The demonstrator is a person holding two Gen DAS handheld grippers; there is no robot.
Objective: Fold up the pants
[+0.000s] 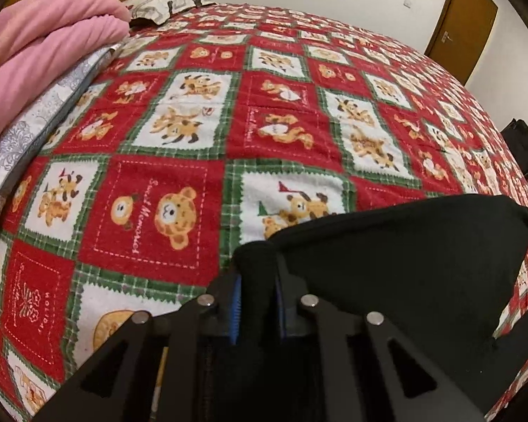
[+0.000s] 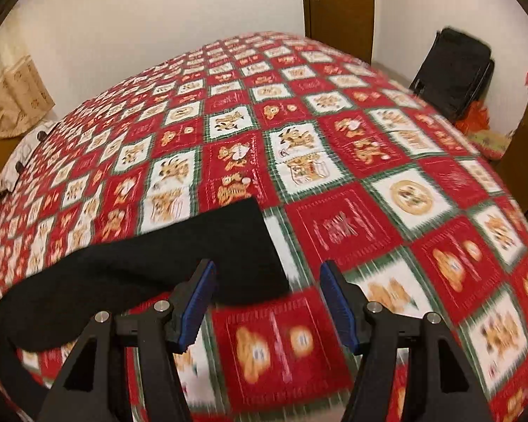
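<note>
On a bed (image 1: pixel 200 140) spread with a red-and-green teddy-bear quilt, the left gripper (image 1: pixel 255 302) pinches a corner of the black pants (image 1: pixel 397 256) between its blue-padded fingers (image 1: pixel 236 311), lifting the cloth just clear of the cover. The right gripper (image 2: pixel 267 302), its fingers (image 2: pixel 197 302) spread and holding nothing, hangs beside the near end of the dark fabric (image 2: pixel 158 253), which lies across the quilt's front edge. The task appears to be at the gathering stage; the next move likely calls for the right gripper to seize a matching edge so both hands can draw the garment flat.
</note>
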